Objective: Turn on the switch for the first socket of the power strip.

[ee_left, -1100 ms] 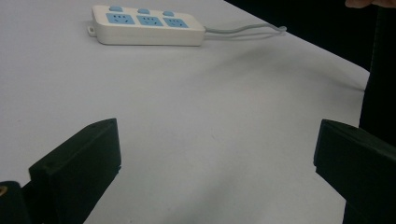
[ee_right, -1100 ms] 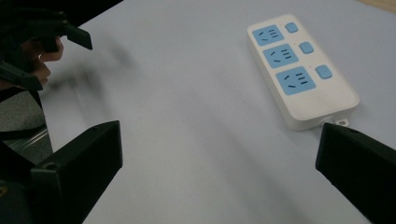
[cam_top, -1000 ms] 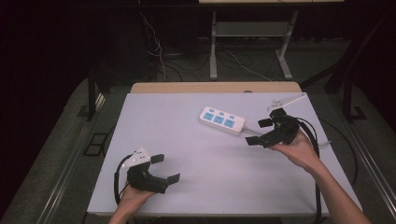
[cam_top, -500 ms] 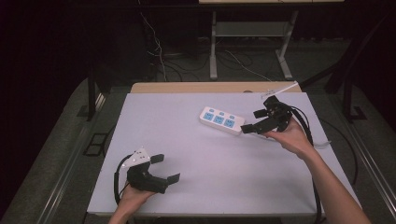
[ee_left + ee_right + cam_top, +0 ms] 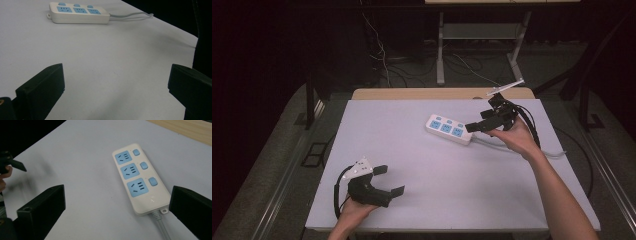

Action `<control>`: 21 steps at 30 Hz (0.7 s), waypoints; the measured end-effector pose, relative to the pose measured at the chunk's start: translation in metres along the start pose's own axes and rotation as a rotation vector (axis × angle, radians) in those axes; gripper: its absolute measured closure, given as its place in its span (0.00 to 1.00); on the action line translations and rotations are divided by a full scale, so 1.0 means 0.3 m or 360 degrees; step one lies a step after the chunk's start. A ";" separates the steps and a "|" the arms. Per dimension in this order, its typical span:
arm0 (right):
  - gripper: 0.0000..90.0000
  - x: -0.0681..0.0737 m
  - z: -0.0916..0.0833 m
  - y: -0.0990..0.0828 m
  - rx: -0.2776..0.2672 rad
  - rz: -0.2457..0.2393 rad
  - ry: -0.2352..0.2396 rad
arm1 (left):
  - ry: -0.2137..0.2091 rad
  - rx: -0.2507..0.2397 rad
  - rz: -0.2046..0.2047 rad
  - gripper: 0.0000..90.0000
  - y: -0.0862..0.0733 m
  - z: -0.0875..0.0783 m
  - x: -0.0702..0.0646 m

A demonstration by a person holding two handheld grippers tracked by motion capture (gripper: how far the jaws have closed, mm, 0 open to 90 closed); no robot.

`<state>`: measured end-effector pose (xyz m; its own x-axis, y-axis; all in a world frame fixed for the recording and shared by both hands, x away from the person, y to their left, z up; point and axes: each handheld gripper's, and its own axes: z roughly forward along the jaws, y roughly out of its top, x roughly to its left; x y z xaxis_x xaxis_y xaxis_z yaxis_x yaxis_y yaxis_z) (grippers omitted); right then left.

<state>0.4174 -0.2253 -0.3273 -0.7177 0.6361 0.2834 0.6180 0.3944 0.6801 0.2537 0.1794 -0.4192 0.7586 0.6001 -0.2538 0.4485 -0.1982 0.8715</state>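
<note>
We see a white power strip [image 5: 140,180] with three light-blue sockets and blue switches, a grey cord [image 5: 161,227], a pale lavender-white table [image 5: 432,175] edged in light wood, and black tools.

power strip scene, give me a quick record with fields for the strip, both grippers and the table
power strip: white, three blue sockets, each with a switch, lying flat on the table, grey cord at one end
right gripper: open, held just above the strip's cord end, not gripping it
left gripper: open, holding nothing, low near the front edge, apart from the strip
table: pale surface
</note>
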 end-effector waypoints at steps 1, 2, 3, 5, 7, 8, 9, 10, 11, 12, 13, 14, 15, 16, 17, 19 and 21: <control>0.00 -0.009 0.009 0.008 -0.0004 0.0019 -0.0015 | -0.0001 0.0000 0.0000 0.00 0.000 0.000 0.000; 0.00 -0.013 0.013 0.012 -0.0006 0.0030 -0.0021 | -0.0001 0.0000 0.0000 0.00 0.000 0.000 0.000; 0.00 -0.018 0.018 0.015 -0.0010 0.0039 -0.0028 | -0.0003 0.0003 0.0001 0.00 0.000 0.000 0.000; 0.00 -0.026 0.029 0.021 -0.0019 0.0050 -0.0031 | -0.0004 0.0003 0.0001 0.00 0.000 0.000 0.000; 0.00 -0.031 0.040 0.025 -0.0022 0.0057 -0.0042 | -0.0003 0.0001 0.0002 0.00 0.000 -0.001 0.000; 0.00 -0.034 0.047 0.026 -0.0024 0.0055 -0.0043 | -0.0004 0.0002 0.0002 0.00 0.000 -0.002 0.000; 0.00 -0.037 0.054 0.026 -0.0027 0.0059 -0.0047 | -0.0004 0.0002 0.0002 0.00 0.000 -0.002 0.001; 0.00 -0.037 0.054 0.026 -0.0027 0.0059 -0.0047 | -0.0004 0.0002 0.0002 0.00 0.000 -0.002 0.001; 0.00 -0.044 0.067 0.024 -0.0034 0.0068 -0.0042 | -0.0004 0.0002 0.0003 0.00 0.000 -0.002 0.002; 0.00 -0.048 0.074 0.023 -0.0038 0.0067 -0.0042 | -0.0004 0.0002 0.0003 0.00 0.000 -0.002 0.002; 0.00 -0.051 0.081 0.023 -0.0038 0.0063 -0.0043 | -0.0006 0.0002 0.0003 0.00 0.000 -0.002 0.003; 0.00 -0.054 0.088 0.024 -0.0040 0.0062 -0.0041 | -0.0006 0.0002 0.0003 0.00 0.000 -0.002 0.003; 0.00 -0.058 0.094 0.025 -0.0041 0.0065 -0.0038 | -0.0007 0.0002 0.0000 0.00 -0.001 -0.002 0.004; 0.00 -0.062 0.100 0.025 -0.0049 0.0070 -0.0032 | -0.0006 0.0003 0.0001 0.00 -0.001 -0.001 0.004; 0.00 -0.066 0.106 0.025 -0.0060 0.0076 -0.0030 | -0.0008 0.0005 0.0002 0.00 -0.001 -0.001 0.004; 0.00 -0.076 0.119 0.024 -0.0069 0.0083 -0.0025 | -0.0008 0.0006 0.0001 0.00 -0.001 0.000 0.004; 0.00 -0.084 0.133 0.022 -0.0071 0.0084 -0.0025 | -0.0009 0.0007 0.0002 0.00 -0.001 0.000 0.004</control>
<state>0.4523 -0.2124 -0.3569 -0.6790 0.6657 0.3094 0.6398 0.3300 0.6940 0.2546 0.1801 -0.4198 0.7617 0.5955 -0.2553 0.4496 -0.2021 0.8700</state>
